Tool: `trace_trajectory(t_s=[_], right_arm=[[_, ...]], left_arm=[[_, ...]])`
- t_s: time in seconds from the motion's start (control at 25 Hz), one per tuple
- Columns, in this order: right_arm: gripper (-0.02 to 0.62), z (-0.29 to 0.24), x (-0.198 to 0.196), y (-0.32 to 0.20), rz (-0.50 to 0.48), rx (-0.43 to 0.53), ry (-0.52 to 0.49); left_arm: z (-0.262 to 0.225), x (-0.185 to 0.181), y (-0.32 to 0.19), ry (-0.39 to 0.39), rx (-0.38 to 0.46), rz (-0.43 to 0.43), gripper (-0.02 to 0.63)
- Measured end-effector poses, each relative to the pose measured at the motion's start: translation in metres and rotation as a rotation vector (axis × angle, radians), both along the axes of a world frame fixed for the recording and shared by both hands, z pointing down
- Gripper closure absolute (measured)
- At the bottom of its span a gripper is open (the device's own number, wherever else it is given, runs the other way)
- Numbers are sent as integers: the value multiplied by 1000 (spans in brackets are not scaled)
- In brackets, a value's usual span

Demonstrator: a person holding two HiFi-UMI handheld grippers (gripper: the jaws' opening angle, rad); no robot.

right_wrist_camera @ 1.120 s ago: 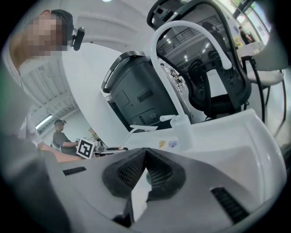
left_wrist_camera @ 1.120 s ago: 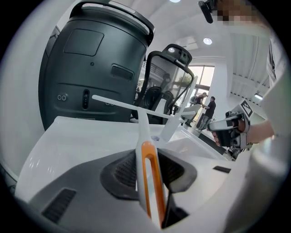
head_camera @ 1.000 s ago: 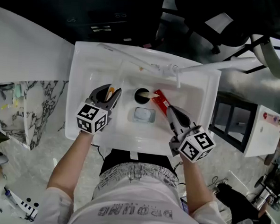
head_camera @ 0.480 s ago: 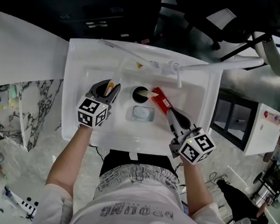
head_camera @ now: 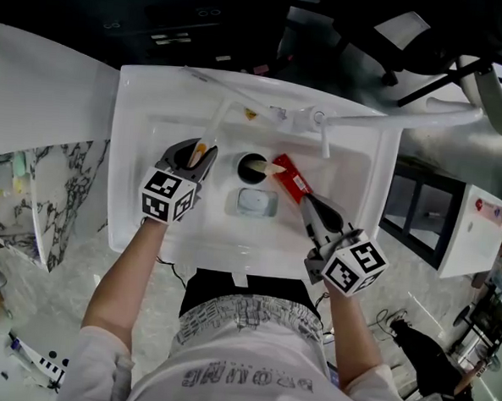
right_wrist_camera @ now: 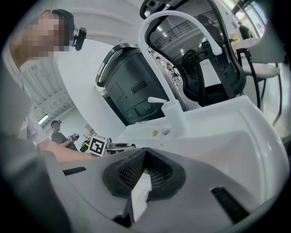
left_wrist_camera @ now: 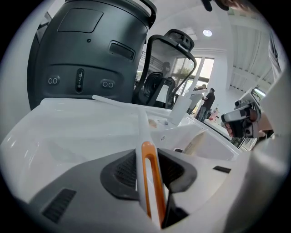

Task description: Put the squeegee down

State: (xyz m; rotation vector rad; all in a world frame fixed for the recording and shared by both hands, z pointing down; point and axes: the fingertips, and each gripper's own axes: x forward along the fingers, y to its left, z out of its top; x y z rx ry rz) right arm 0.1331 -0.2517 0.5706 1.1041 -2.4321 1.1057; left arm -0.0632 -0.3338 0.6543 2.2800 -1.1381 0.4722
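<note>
Head view first: the left gripper (head_camera: 193,154) sits at about 9 o'clock over the white sink (head_camera: 131,146), clamped on the handle of the squeegee (head_camera: 218,121). The handle runs up toward 12, where the long blade lies along the back ledge. I can't tell if the blade touches the ledge or floats just above it. The right gripper (head_camera: 306,199), at roughly 4 o'clock, is closed on a red flat thing (head_camera: 290,179) whose cream tip points at the drain (head_camera: 251,166). A pale blue block (head_camera: 258,203) lies just at 6 o'clock from the drain, and the faucet (head_camera: 319,123) is up around 1.

Left gripper view: both pads pinch the orange-and-white handle dead centre, and the blade crosses at 12.

Right gripper view: the jaws are shut on a thin white edge (right_wrist_camera: 141,193), presumably that same red thing. The faucet arches from 12 over to 2.

How I'd do it: let the blade settle flat on the ledge, then lower the handle until the sink carries it. Only then spread the jaws, and back out straight along the handle so nothing gets flicked. The sloped basin wall could let it slide toward the drain, so go slow.

Writing: there's print on the shirt, but it's upside down and I can't read it properly. A small sticker by the faucet is too tiny.
</note>
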Motion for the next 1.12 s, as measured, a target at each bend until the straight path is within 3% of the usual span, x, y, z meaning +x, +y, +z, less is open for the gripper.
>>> trace_trajectory(t_s=[0.96, 1.12], right_arm=[[588, 6, 3, 2, 3, -17, 11], [588, 6, 3, 3, -2, -16, 16]], left_arm=[[21, -3, -4, -80, -5, 12, 488], [21, -3, -5, -75, -13, 1, 464]])
